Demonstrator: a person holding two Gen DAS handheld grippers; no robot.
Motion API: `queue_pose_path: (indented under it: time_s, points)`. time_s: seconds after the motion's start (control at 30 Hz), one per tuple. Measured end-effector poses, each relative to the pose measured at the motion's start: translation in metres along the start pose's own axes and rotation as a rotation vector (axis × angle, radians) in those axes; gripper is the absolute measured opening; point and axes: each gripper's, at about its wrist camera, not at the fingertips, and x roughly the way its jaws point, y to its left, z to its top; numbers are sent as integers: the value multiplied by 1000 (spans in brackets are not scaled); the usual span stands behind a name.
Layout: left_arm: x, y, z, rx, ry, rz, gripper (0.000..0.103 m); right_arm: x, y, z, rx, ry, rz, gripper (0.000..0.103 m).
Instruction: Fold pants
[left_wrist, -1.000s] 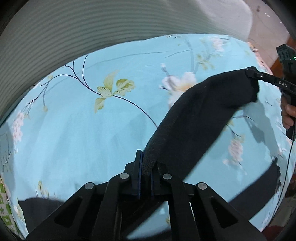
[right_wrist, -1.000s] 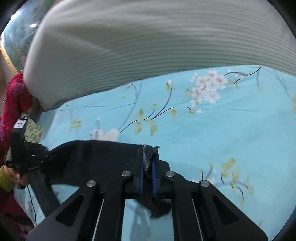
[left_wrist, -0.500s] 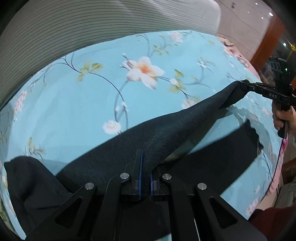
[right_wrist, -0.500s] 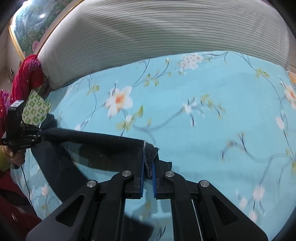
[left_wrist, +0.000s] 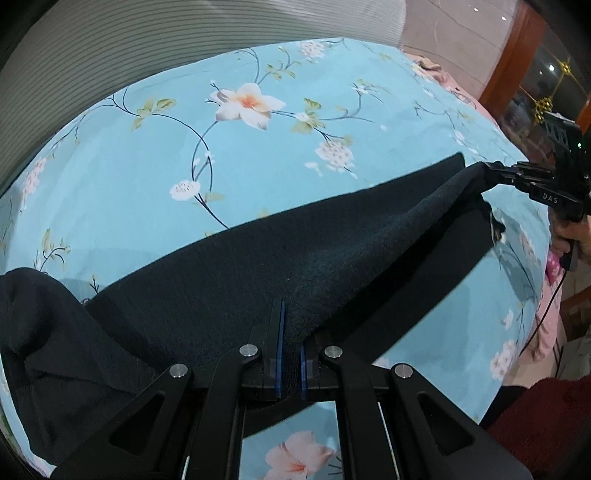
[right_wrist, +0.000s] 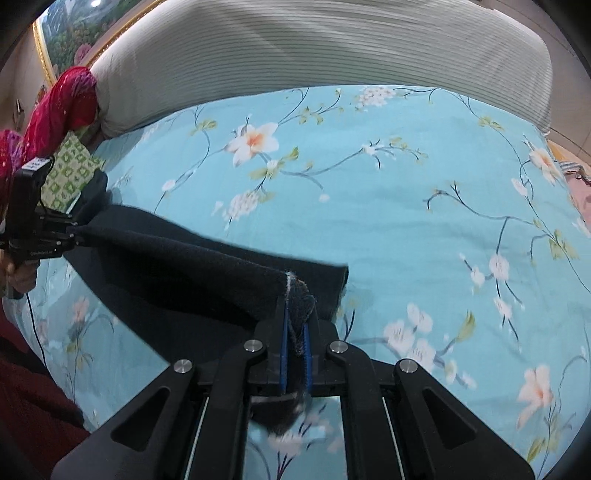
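Dark navy pants (left_wrist: 280, 266) stretch between my two grippers over a light blue floral bed sheet (left_wrist: 177, 155). My left gripper (left_wrist: 291, 345) is shut on one edge of the pants. My right gripper (right_wrist: 295, 325) is shut on the other end, where the fabric bunches between the pads. In the left wrist view the right gripper (left_wrist: 491, 171) shows at the far right pinching the pants. In the right wrist view the left gripper (right_wrist: 72, 232) shows at the far left. The pants (right_wrist: 177, 269) hang partly lifted, with a lower layer lying on the sheet.
A grey striped pillow or bolster (right_wrist: 314, 48) lies along the far side of the bed. A red cloth (right_wrist: 66, 99) and a green patterned cloth (right_wrist: 70, 170) sit at the bed's left end. The bed edge (left_wrist: 546, 302) drops off at the right.
Both grippers have pulled back across the bed with the pants, away from the striped bolster. The pants have spread out longer and lower between them, more of the fabric lying on the sheet.
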Motion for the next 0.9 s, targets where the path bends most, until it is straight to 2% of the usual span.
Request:
queue_pose_path:
  time_s: [0.33, 0.47, 0.57, 0.63, 0.7, 0.9]
  points:
    - [21, -10, -24, 39, 45, 7, 6, 4, 12, -29, -22, 53, -25, 7]
    - [32, -9, -33, 25, 84, -3, 10, 13, 10, -39, -5, 102, -12, 7]
    - [32, -10, -36, 12, 94, -4, 18, 13, 4, -43, 48, 126, 8, 13]
    - [29, -11, -38, -2, 98, -16, 27, 9, 2, -45, 76, 136, -1, 31]
    - [25, -10, -40, -19, 99, -21, 38, 3, 1, -47, 89, 136, -24, 41]
    - [6, -5, -49, -113, 81, -24, 52, -25, 3, -41, 155, 50, -19, 42]
